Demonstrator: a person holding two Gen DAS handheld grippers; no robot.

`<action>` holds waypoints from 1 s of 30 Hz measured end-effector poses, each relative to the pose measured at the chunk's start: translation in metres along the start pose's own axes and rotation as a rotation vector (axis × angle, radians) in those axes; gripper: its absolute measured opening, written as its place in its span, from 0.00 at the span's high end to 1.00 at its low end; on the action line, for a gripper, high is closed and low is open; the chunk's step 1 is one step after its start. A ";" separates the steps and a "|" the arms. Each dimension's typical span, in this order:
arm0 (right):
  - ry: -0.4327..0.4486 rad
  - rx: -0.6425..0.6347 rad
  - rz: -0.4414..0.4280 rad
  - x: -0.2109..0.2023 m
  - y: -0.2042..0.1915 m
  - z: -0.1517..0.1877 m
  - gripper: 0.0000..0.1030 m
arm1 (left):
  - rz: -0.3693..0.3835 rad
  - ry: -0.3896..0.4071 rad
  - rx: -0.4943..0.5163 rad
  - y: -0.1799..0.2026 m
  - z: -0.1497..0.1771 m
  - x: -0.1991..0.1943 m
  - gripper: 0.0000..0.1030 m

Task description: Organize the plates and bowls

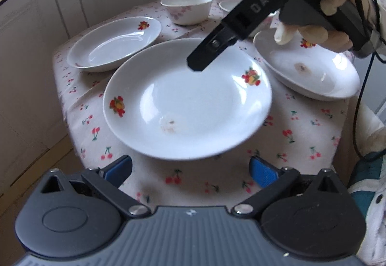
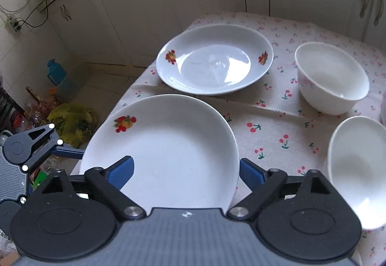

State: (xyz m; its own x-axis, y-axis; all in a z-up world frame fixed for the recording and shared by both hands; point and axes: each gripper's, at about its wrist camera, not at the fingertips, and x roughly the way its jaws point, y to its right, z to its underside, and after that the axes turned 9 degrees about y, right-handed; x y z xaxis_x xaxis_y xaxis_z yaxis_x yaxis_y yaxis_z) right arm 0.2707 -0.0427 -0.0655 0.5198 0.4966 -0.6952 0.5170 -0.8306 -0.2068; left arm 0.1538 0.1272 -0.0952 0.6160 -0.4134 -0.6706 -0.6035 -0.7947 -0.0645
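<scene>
On cherry-print tablecloth (image 1: pixel 217 179): three white fruit-motif ceramic plates, nearest (image 1: pixel 188 99), unstacked; white bowls (image 2: pixel 331 77) beyond, separate. Right gripper (image 2: pixel 185 169) and left gripper (image 1: pixel 190 169) released, empty. Stacking all pending.

Glossy white glazed ceramic plate with fruit prints (image 1: pixel 188 101) catching window glare, smooth all over; the white ceramic bowl with pink blossoms (image 2: pixel 331 77) shines the same. Under them, a matt woven cherry-print cloth (image 1: pixel 301 145), creased, covers the counter. The hand-held gripper (image 1: pixel 190 171) shows matt black plastic links, bright metal rivets, blue ribbed rubbery pads (image 1: pixel 264 173).
</scene>
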 end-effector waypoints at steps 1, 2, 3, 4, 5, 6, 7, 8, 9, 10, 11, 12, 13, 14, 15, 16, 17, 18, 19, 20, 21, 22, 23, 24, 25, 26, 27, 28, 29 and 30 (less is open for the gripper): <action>0.016 -0.004 0.000 -0.007 -0.001 0.001 0.02 | -0.012 0.014 -0.011 0.003 -0.001 -0.007 0.01; 0.032 -0.006 0.000 -0.014 -0.002 0.002 0.01 | -0.023 0.029 -0.022 0.007 -0.002 -0.013 0.01; 0.052 -0.006 -0.002 -0.022 -0.003 0.004 0.00 | -0.037 0.042 -0.032 0.012 -0.004 -0.019 0.01; 0.070 -0.007 -0.002 -0.029 -0.004 0.006 0.00 | -0.055 0.057 -0.038 0.017 -0.006 -0.025 0.01; 0.088 -0.009 -0.001 -0.037 -0.005 0.008 0.00 | -0.071 0.079 -0.044 0.023 -0.007 -0.030 0.01; 0.103 -0.014 0.000 -0.046 -0.006 0.012 0.00 | -0.077 0.095 -0.047 0.029 -0.009 -0.034 0.01; 0.116 -0.018 0.006 -0.053 -0.007 0.015 0.00 | -0.087 0.105 -0.047 0.036 -0.011 -0.037 0.01; 0.128 -0.023 0.014 -0.061 -0.008 0.018 0.00 | -0.098 0.115 -0.046 0.042 -0.012 -0.039 0.01; 0.137 -0.031 0.019 -0.069 -0.008 0.022 0.00 | -0.102 0.123 -0.046 0.048 -0.013 -0.039 0.01; 0.145 -0.040 0.025 -0.076 -0.008 0.026 0.00 | -0.104 0.125 -0.045 0.054 -0.014 -0.039 0.01; 0.156 -0.048 0.039 -0.084 -0.008 0.030 0.00 | -0.107 0.132 -0.044 0.060 -0.016 -0.038 0.01; 0.165 -0.053 0.054 -0.091 -0.007 0.035 0.00 | -0.106 0.139 -0.046 0.066 -0.017 -0.037 0.01; 0.171 -0.058 0.065 -0.098 -0.005 0.039 0.00 | -0.095 0.143 -0.051 0.072 -0.018 -0.035 0.01; 0.177 -0.058 0.074 -0.104 -0.004 0.043 0.00 | -0.082 0.146 -0.058 0.077 -0.019 -0.033 0.01; 0.183 -0.053 0.082 -0.111 0.000 0.048 0.00 | -0.073 0.149 -0.064 0.082 -0.020 -0.031 0.01; 0.185 -0.045 0.090 -0.116 0.004 0.053 0.00 | -0.064 0.153 -0.067 0.087 -0.021 -0.028 0.01; 0.184 -0.034 0.101 -0.121 0.009 0.057 0.00 | -0.054 0.156 -0.066 0.093 -0.022 -0.025 0.01; 0.184 -0.025 0.112 -0.125 0.014 0.062 0.00 | -0.048 0.158 -0.066 0.098 -0.022 -0.022 0.01; 0.185 -0.014 0.124 -0.129 0.019 0.067 0.00 | -0.039 0.160 -0.066 0.103 -0.021 -0.020 0.01; 0.183 -0.004 0.131 -0.133 0.024 0.070 0.00 | -0.027 0.156 -0.063 0.107 -0.021 -0.016 0.01; 0.183 0.007 0.143 -0.136 0.030 0.075 0.00 | -0.021 0.145 -0.059 0.112 -0.020 -0.013 0.01; 0.183 0.017 0.156 -0.139 0.034 0.079 0.00 | -0.021 0.135 -0.053 0.117 -0.019 -0.008 0.01; 0.181 0.028 0.169 -0.140 0.039 0.083 0.00 | -0.017 0.130 -0.042 0.122 -0.019 -0.005 0.01; 0.178 0.039 0.174 -0.142 0.044 0.088 0.00 | -0.014 0.127 -0.028 0.126 -0.019 -0.001 0.01; 0.175 0.054 0.181 -0.144 0.050 0.093 0.00 | -0.021 0.119 -0.017 0.131 -0.018 0.003 0.01; 0.171 0.066 0.192 -0.145 0.054 0.097 0.00 | -0.026 0.110 -0.006 0.135 -0.018 0.007 0.01; 0.167 0.082 0.204 -0.146 0.060 0.101 0.00 | -0.023 0.110 0.008 0.139 -0.019 0.010 0.01; 0.164 0.093 0.212 -0.148 0.065 0.104 0.00 | -0.015 0.110 0.019 0.142 -0.019 0.014 0.01; 0.161 0.104 0.219 -0.149 0.069 0.108 0.00 | -0.008 0.106 0.026 0.145 -0.020 0.017 0.01; 0.155 0.114 0.226 -0.150 0.073 0.111 0.00 | -0.003 0.104 0.033 0.148 -0.021 0.021 0.01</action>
State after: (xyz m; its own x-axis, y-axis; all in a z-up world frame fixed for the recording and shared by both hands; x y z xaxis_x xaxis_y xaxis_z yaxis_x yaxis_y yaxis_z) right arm 0.1551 -0.2053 -0.0530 0.7152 0.3212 -0.6208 0.3011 -0.9431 -0.1411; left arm 0.0878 -0.0087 -0.1029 0.6659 -0.4565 -0.5901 -0.6169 -0.7817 -0.0914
